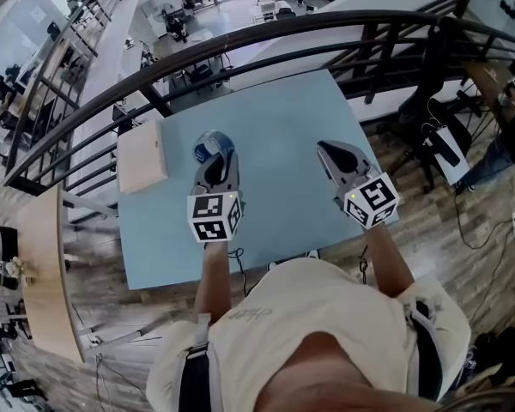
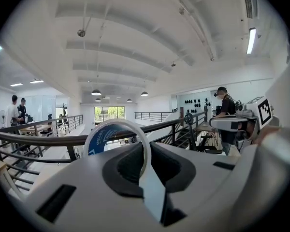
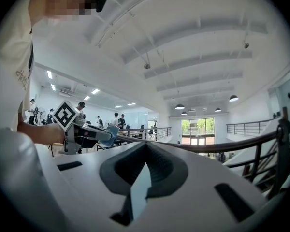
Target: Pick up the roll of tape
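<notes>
Plainly the left claw (image 1: pixel 219 151) clamps the roll of tape (image 1: pixel 206 151); the right claw (image 1: pixel 327 151) seems closed, empty.

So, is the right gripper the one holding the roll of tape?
No, the roll of tape is clamped in the left gripper; the right gripper has its jaws together on nothing.

Roll of tape (image 2: pixel 100 138) — lower half hidden behind the left claw (image 2: pixel 145 151).
</notes>
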